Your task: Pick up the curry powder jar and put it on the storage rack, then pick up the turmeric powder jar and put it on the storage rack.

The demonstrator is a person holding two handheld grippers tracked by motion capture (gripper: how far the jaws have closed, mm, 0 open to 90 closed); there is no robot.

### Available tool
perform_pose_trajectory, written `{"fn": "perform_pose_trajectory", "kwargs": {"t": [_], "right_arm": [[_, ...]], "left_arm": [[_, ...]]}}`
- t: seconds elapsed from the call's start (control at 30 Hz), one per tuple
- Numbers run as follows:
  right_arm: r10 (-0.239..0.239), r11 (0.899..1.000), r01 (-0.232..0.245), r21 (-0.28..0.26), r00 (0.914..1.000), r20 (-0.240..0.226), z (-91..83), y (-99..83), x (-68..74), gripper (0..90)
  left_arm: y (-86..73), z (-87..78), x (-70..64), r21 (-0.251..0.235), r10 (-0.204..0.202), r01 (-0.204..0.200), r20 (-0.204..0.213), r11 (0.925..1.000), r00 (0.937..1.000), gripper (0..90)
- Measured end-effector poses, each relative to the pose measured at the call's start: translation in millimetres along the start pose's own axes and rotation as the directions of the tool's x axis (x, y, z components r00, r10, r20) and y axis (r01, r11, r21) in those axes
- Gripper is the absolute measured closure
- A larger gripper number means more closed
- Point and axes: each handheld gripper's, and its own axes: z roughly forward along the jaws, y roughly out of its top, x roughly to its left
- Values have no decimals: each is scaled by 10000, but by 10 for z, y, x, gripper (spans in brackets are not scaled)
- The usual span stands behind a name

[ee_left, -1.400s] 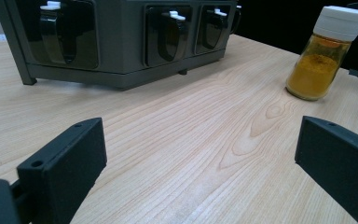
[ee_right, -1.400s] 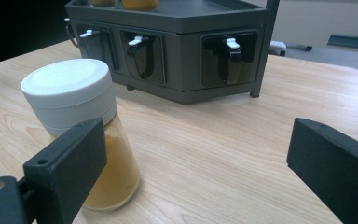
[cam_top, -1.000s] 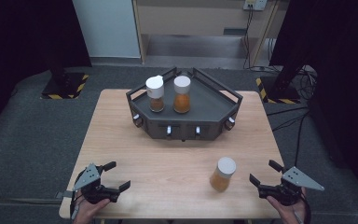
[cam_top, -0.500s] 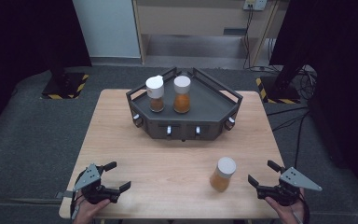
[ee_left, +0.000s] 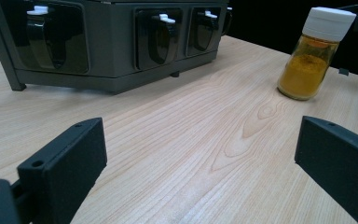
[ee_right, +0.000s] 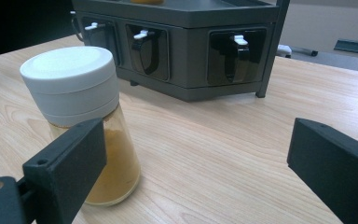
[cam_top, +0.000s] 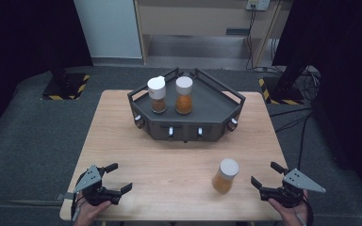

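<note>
I am holding the right tool (cam_top: 267, 180) with its jaws standing wide apart, just beside the spice jar (cam_top: 225, 175), not touching it. The jar is standing upright on the counter (cam_top: 169, 165), well in front of the grey rack (cam_top: 188, 123). I am keeping the left tool (cam_top: 117, 178) spread apart, resting empty at the near left corner.
</note>
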Motion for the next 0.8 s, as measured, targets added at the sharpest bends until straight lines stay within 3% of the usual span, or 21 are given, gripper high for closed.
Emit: {"fn": "perform_pose_trajectory", "kwargs": {"t": [0.8], "right_arm": [[268, 9988, -262, -418, 9996, 133, -61, -23, -3, 35]], "left_arm": [[5, 2, -6, 30, 32, -32, -21, 10000, 10000, 10]]}}
